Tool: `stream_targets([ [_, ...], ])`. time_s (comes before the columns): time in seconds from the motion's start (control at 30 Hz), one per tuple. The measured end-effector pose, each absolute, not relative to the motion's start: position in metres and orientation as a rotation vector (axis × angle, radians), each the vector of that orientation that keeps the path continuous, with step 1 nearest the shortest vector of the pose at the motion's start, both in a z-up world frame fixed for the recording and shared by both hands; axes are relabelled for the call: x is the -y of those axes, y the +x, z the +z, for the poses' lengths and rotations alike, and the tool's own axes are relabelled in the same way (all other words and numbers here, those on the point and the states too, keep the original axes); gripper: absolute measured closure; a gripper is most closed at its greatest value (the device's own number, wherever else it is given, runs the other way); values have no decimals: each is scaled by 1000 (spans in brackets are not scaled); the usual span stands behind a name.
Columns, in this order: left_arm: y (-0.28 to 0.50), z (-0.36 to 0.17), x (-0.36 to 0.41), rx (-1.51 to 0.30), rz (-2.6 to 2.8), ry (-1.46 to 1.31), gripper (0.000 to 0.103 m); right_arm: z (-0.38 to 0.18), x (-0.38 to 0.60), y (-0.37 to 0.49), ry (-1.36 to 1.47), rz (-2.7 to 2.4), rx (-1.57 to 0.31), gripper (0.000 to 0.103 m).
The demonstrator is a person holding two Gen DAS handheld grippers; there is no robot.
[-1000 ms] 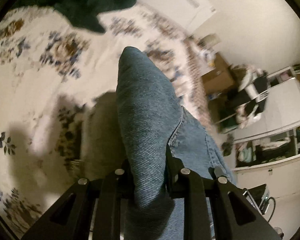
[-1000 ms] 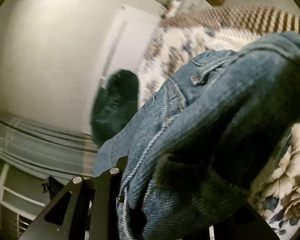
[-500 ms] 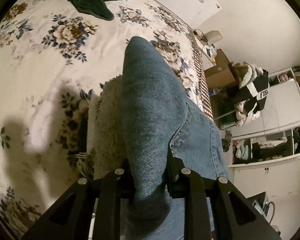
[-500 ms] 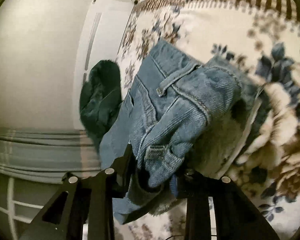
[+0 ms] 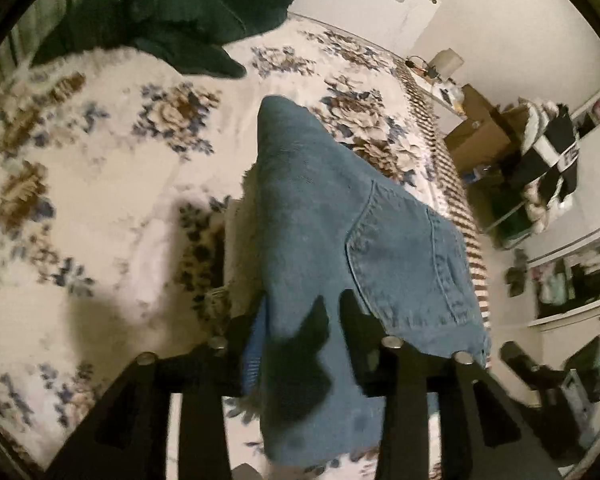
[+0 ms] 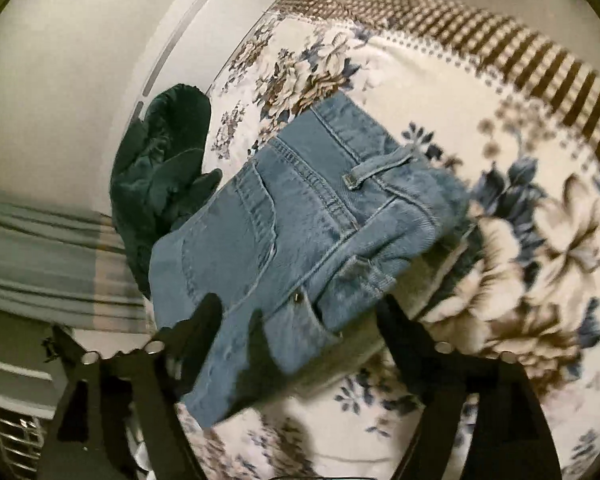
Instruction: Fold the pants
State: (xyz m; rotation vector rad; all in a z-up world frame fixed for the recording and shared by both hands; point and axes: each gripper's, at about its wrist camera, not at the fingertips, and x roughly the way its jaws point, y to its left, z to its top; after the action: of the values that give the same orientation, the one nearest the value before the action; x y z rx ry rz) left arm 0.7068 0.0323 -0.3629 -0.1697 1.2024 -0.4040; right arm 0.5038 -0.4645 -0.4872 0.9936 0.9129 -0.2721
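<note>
While both grippers stood spread apart, the jeans (image 5: 312,216) lay folded on the flowered blanket (image 5: 100,200) of the bed; no denim was pinched by either tool.

Left gripper (image 5: 300,332): fingers wide apart, one on each side of the near edge of the jeans; cloth lay between them, ungripped; a back pocket (image 5: 412,264) faced up on the right half of the folded stack.

Right gripper (image 6: 300,316): fingers likewise wide apart, the jeans between and ahead of them; waistband and a belt loop (image 6: 380,168) faced up; a pale fleecy lining showed under the far edge of the denim.

Dark green garment (image 5: 172,12): heaped at the head of the bed, apart from the jeans in the left view, just beside them in the right view.

Blanket border (image 6: 500,48): brown-and-white checked band along the bed's edge.

Containers: a brown cardboard box (image 5: 480,136) beside the bed, contents not discernible; open shelves (image 5: 572,276) at the right wall, holding clothing and small items too blurred to name; a pile of black-and-white clothes (image 5: 548,160) near them.
</note>
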Motion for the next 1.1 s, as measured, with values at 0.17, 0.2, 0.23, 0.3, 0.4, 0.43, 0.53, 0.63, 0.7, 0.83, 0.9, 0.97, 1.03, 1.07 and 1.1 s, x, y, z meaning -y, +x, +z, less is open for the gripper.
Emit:
stream_targets([
  [0.17, 666, -327, -24, -1127, -354, -55, 16, -431, 442, 483, 645, -382, -974, 1],
  [0.2, 659, -320, -22, -1108, -340, -31, 12, -421, 437, 479, 569, -408, -981, 1],
  [0.23, 647, -311, -21, -1087, -316, 0, 12, -409, 433, 472, 502, -432, -980, 1],
  [0.3, 629, -297, -19, -1056, -289, 30, 12, -390, 427, 459, 394, -460, -969, 1],
  [0.4, 599, -274, -18, -1014, -252, 58, 12, -357, 418, 434, 294, -465, -944, 0],
  [0.43, 586, -265, -18, -1001, -237, 70, 12, -346, 415, 423, 272, -460, -937, 0],
  [0.53, 556, -241, -17, -966, -216, 88, 12, -315, 406, 394, 229, -439, -912, 0],
  [0.63, 525, -217, -16, -925, -201, 102, 12, -288, 398, 364, 211, -409, -889, 0],
  [0.7, 504, -201, -15, -896, -184, 110, 12, -268, 393, 342, 196, -387, -866, 0],
  [0.83, 459, -168, -15, -845, -159, 103, 12, -229, 382, 302, 188, -342, -827, 0],
  [0.9, 435, -151, -17, -819, -148, 90, 12, -210, 377, 280, 181, -325, -807, 0],
  [0.97, 416, -139, -19, -803, -140, 75, 12, -191, 371, 256, 174, -307, -784, 0],
  [1.03, 395, -126, -24, -788, -131, 56, 12, -171, 364, 231, 162, -293, -763, 0],
  [1.07, 387, -120, -26, -782, -126, 49, 12, -163, 360, 220, 158, -282, -756, 0],
  [1.1, 379, -115, -28, -775, -121, 44, 12, -154, 356, 208, 155, -274, -749, 0],
])
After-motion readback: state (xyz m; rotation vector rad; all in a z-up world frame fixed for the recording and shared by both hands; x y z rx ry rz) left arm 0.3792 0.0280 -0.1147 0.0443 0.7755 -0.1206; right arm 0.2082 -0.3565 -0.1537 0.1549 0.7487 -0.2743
